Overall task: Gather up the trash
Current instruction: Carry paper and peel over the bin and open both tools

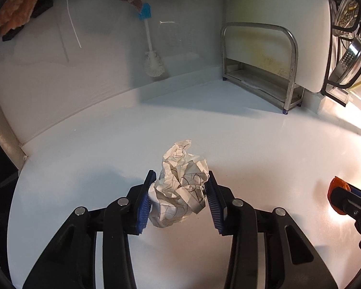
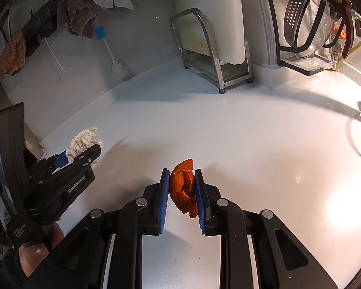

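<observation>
A crumpled ball of white paper with printed lines (image 1: 180, 183) sits between the blue pads of my left gripper (image 1: 181, 175), which is shut on it just above the white counter (image 1: 252, 156). The right wrist view shows the same paper (image 2: 84, 139) at the left, poking out past the left gripper (image 2: 84, 154). My right gripper (image 2: 182, 171) is shut on a curled piece of orange peel (image 2: 182, 187), pinched upright between its pads. That peel (image 1: 336, 185) and the right gripper (image 1: 348, 200) appear at the right edge of the left wrist view.
A steel rack (image 1: 259, 67) holding a white cutting board (image 1: 276, 12) stands at the back. A white bottle brush (image 1: 151, 55) and cloths (image 2: 79, 16) hang on the wall. A black dish rack with a metal colander (image 2: 307, 19) is at the far right. A hand (image 2: 36, 252) grips the left tool.
</observation>
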{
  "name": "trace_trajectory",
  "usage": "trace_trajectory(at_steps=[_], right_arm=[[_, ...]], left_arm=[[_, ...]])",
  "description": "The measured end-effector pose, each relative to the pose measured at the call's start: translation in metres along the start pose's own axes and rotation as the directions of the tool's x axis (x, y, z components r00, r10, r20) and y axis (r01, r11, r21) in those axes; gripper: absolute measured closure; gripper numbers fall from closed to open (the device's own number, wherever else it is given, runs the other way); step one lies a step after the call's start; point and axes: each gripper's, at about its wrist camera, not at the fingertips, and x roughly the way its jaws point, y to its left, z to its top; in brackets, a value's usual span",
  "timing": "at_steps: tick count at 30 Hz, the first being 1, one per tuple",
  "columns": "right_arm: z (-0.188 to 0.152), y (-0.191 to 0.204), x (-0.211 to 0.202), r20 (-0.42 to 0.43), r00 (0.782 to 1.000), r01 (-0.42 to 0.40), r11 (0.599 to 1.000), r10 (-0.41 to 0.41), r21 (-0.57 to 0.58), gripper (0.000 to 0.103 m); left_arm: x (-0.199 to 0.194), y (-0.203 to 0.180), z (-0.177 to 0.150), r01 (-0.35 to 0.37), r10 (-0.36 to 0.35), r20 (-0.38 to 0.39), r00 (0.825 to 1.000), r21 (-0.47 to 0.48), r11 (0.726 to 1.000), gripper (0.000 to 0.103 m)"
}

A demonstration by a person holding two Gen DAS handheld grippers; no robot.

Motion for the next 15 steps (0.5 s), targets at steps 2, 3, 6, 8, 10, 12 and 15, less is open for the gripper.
trace_trajectory(at_steps=[2,3,6,8,10,12,15], right_arm=[[-0.006,0.003,-0.01,0.013,1.0,0.003,1.0,-0.002,-0.007,0.082],[-0.011,0.004,-0.016,0.023,1.0,0.0,1.0,0.0,-0.007,0.082],[-0.034,0.002,-0.042,0.039,0.999,-0.013,1.0,0.012,0.008,0.082],[-0.053,0.001,-0.06,0.032,0.999,0.009,1.0,-0.01,0.013,0.082],[-0.073,0.0,-0.081,0.03,0.999,0.032,0.999,-0.033,0.017,0.082],[-0.093,0.001,-0.107,0.039,0.998,0.039,0.998,-0.04,0.039,0.082],[-0.124,0.008,-0.145,0.061,0.996,0.064,0.997,-0.067,0.047,0.082]], left_arm=[[-0.018,0.005,-0.007,0.001,-0.001,0.017,1.0,-0.011,1.0,0.062],[-0.029,0.007,-0.012,-0.002,0.003,0.027,1.0,-0.011,1.0,0.062],[-0.061,0.01,-0.031,0.014,-0.014,0.045,0.999,0.016,1.0,0.062],[-0.082,0.01,-0.045,0.028,-0.031,0.047,0.998,0.055,0.998,0.062],[-0.105,0.009,-0.061,0.041,-0.045,0.046,0.998,0.088,0.995,0.062],[-0.129,0.011,-0.076,0.066,-0.07,0.045,0.997,0.096,0.993,0.062],[-0.168,0.013,-0.102,0.111,-0.115,0.042,0.992,0.095,0.989,0.062]])
